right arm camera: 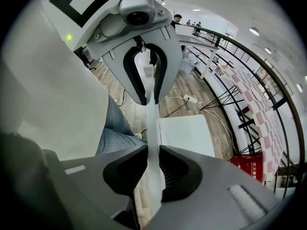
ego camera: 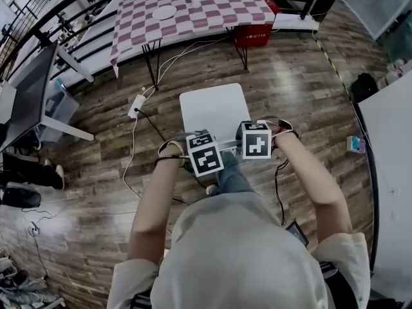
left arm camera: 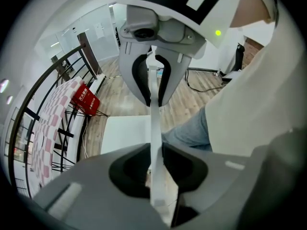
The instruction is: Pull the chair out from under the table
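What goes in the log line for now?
left hand-held gripper: shut on chair back; right hand-held gripper: shut on chair back; chair: away from table

You work under bright, even overhead light; ceiling lamps glow as small ovals in your right gripper view. The white chair washes out almost featureless, and the wooden floor beyond it carries a soft sheen. Both gripper views bend the railing into arcs, darken at the corners and blur up close.

Red box: white print, too small to read.
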Demonstrator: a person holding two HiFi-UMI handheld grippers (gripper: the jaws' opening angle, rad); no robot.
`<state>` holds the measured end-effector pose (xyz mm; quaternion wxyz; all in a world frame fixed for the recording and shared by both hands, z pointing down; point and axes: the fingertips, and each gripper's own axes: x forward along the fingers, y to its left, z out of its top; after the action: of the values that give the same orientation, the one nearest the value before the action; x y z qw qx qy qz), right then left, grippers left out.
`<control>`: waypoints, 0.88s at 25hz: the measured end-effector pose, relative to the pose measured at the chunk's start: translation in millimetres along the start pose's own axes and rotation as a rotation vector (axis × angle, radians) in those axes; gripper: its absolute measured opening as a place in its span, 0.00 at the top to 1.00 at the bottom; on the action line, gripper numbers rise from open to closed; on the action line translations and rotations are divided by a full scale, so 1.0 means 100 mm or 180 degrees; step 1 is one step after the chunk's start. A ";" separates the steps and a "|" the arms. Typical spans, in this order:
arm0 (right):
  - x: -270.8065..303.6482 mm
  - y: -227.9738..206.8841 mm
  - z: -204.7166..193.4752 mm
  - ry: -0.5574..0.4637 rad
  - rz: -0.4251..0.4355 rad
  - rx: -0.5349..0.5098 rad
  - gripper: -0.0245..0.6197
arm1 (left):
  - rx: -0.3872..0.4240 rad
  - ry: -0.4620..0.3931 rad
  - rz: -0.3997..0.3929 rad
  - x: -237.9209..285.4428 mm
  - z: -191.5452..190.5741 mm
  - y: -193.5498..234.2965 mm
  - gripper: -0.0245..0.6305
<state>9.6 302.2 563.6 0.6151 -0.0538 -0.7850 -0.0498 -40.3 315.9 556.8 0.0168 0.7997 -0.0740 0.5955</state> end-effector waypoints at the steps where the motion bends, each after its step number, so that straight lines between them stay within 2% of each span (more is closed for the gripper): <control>1: -0.01 0.00 0.00 0.0001 -0.0012 0.0002 0.85 | -0.0009 -0.0010 0.0017 -0.02 0.00 0.00 0.84; 4: -0.04 0.00 0.01 -0.0003 -0.0049 0.0026 0.85 | -0.0038 -0.0066 0.0140 -0.12 0.00 0.04 0.91; 6: -0.10 -0.02 0.04 -0.0051 -0.0078 0.0068 0.86 | -0.0068 -0.0109 0.0242 -0.19 0.00 0.11 0.91; 8: -0.18 -0.06 0.11 -0.0182 -0.0129 0.0144 0.96 | -0.0130 -0.0166 0.0328 -0.25 -0.01 0.18 0.93; 10: -0.23 -0.09 0.16 -0.0291 -0.0166 0.0220 0.96 | -0.0210 -0.0230 0.0386 -0.28 -0.02 0.23 0.94; 15: -0.24 -0.19 0.14 -0.0323 -0.0396 0.0295 0.96 | -0.0379 -0.0402 0.0531 -0.32 0.00 0.31 0.94; 18: -0.25 -0.29 0.18 -0.0558 -0.0636 0.0557 0.96 | -0.0528 -0.0645 0.0692 -0.36 0.05 0.39 0.94; 22: -0.28 -0.36 0.23 -0.0995 -0.0849 0.0991 0.96 | -0.0843 -0.1138 0.0827 -0.44 0.16 0.47 0.95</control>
<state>-10.9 269.1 530.2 0.4752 0.1386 -0.8689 -0.0001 -43.7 271.5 507.3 0.0314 0.8669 -0.2553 0.4270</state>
